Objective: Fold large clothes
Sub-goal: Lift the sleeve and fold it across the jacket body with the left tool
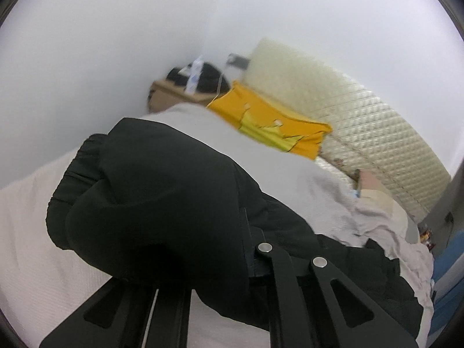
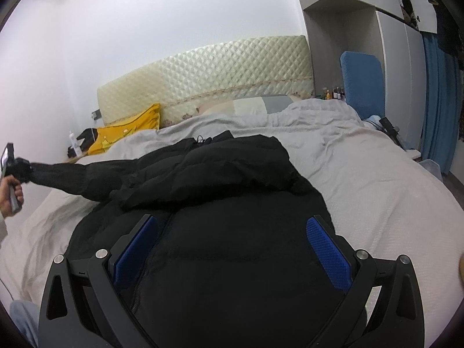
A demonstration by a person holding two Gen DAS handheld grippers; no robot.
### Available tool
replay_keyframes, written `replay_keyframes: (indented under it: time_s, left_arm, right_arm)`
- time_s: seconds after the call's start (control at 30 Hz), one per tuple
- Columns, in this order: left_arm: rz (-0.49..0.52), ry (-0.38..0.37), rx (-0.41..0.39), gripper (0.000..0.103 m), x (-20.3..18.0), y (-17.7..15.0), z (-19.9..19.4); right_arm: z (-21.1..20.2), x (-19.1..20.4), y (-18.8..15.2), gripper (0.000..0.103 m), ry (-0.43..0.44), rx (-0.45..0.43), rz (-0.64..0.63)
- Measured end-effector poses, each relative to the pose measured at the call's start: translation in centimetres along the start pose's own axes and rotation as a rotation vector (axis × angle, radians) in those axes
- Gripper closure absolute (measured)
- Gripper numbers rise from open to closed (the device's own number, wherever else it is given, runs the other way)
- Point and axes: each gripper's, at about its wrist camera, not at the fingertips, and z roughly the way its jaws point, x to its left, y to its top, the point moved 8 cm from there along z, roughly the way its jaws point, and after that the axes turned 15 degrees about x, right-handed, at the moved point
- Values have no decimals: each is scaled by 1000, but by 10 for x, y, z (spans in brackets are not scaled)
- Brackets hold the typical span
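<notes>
A black puffer jacket (image 2: 232,191) lies on the bed. My right gripper (image 2: 232,249) is open, its blue pads (image 2: 327,255) wide apart just above the jacket's front, with the zipper (image 2: 150,255) near the left pad. My left gripper (image 2: 17,159) is at the far left of the right wrist view, shut on the jacket's sleeve cuff (image 2: 37,171) and holding the sleeve out to the left above the bed. In the left wrist view the black sleeve (image 1: 162,191) bulges over the fingers and hides the fingertips.
A grey bedspread (image 2: 362,179) covers the bed. A quilted cream headboard (image 2: 220,72) stands against the wall. A yellow pillow (image 2: 127,133) lies at the head, a nightstand (image 1: 171,94) with bottles beside it. A blue chair (image 2: 362,81) and wardrobe (image 2: 391,43) stand at right.
</notes>
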Motion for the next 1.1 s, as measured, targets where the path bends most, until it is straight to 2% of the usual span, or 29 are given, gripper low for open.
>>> replay_keyframes:
  time_s: [0.07,0.27,0.53,0.9,1.1]
  left_arm:
    - [29,-2,-14,96,-17,3,-18]
    - [136,-11,-71,96,-100,5,-75]
    - [280,-58,-114,95,-218,-18,-130]
    - [413,-107,-113,95,-356,-77,-151]
    - [492,-150,-83,94,-430,-128,-144]
  right_arm:
    - [-4,-2,1,0,4,-7,-6]
    - [-23,-9,4,0,2,-58,-19]
    - [-40,-21,9,0,9,-96,-32]
    - [-58,-33,12,0,22,-127,-53]
    - [-63,-47,13,0,46,-136,-16]
